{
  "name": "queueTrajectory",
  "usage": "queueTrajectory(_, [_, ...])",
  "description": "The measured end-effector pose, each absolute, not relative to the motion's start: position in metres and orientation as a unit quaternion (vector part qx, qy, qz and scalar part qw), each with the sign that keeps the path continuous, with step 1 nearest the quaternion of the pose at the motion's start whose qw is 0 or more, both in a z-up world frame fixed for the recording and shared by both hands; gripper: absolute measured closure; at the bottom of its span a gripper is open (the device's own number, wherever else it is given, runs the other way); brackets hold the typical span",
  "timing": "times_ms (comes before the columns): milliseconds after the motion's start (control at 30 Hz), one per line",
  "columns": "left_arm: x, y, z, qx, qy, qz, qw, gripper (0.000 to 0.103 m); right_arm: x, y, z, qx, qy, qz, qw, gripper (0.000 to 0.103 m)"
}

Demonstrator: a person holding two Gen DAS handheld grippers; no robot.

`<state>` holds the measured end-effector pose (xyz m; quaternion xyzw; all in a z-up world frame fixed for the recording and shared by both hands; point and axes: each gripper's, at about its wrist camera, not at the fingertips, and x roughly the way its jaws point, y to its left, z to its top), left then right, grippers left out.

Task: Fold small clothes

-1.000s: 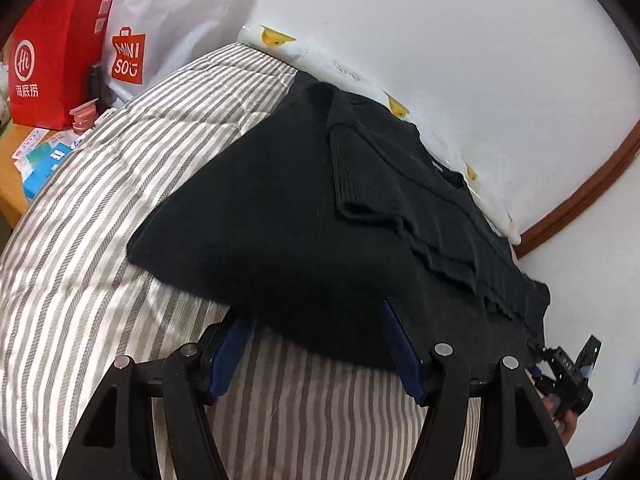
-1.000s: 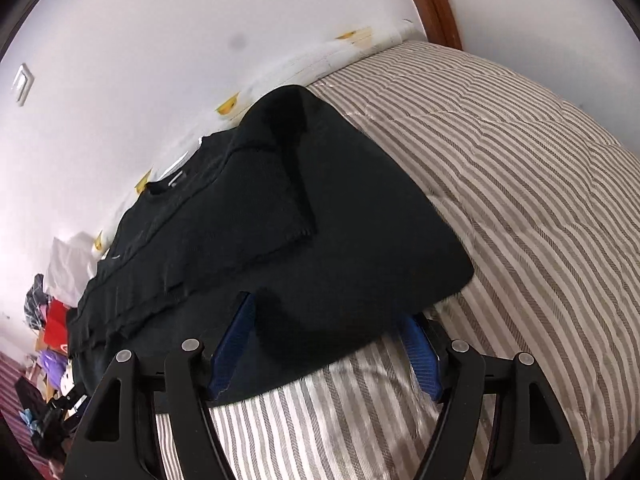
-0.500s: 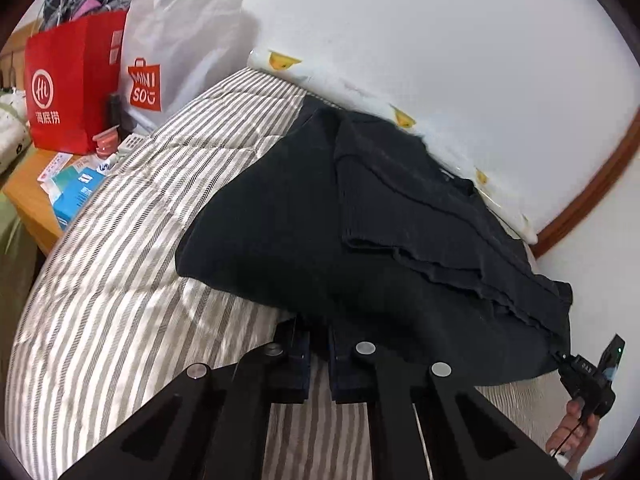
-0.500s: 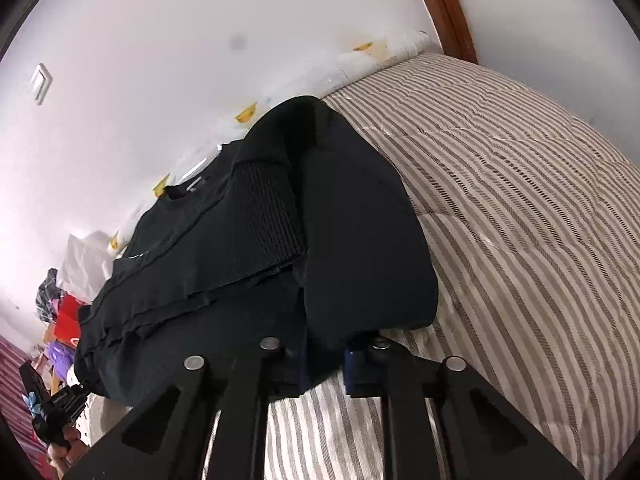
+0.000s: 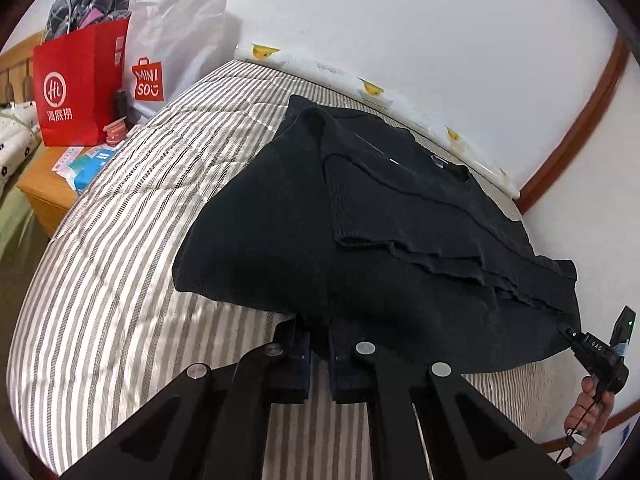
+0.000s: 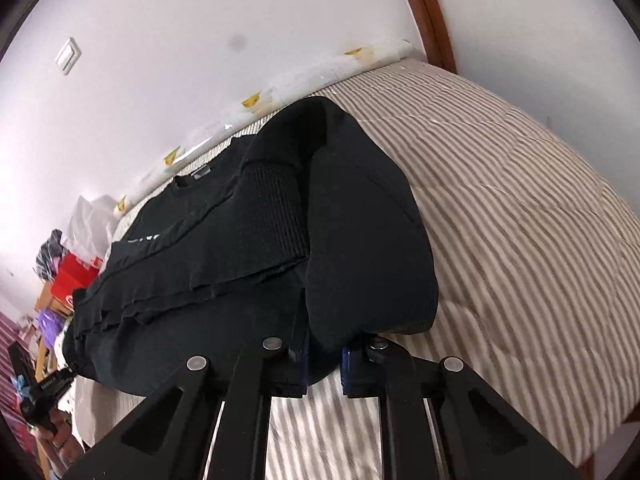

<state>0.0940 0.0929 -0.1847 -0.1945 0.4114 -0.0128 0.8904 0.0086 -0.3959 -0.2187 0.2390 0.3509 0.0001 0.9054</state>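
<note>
A black knit sweater point(image 5: 360, 240) lies on the striped bed, sleeves folded over its body, collar toward the wall. My left gripper point(image 5: 319, 344) is shut on the sweater's near hem at its left side. My right gripper point(image 6: 324, 354) is shut on the near hem at the right side of the sweater point(image 6: 260, 248), and the cloth bulges up just ahead of it. The right gripper also shows at the far right of the left wrist view point(image 5: 570, 334), and the left gripper at the far left of the right wrist view point(image 6: 70, 374).
The grey-and-white striped bed cover point(image 5: 120, 240) spreads around the sweater point(image 6: 520, 200). A red paper bag point(image 5: 76, 84) and a white Miniso bag point(image 5: 168, 52) stand on a wooden nightstand point(image 5: 44, 188) at the left. A white wall runs behind the bed.
Both grippers have gone from open around the hem to shut on it. The hem has lifted and the cloth has bunched up on the right side.
</note>
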Motion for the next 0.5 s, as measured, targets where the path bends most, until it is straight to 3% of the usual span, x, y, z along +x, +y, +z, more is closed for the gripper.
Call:
queueTrajectory(200, [0.083,0.086,-0.184,-0.187,0.418,-0.01,0.889,0.096,-0.009,-0.4,-0.224,0.233,0.355,-0.012,0.905,0.091])
queueTrajectory(500, [0.061,0.083,-0.172,-0.152,0.423,-0.008,0.893,0.093,-0.042,-0.399,-0.191,0.194,0.333,-0.046,0.922,0.078])
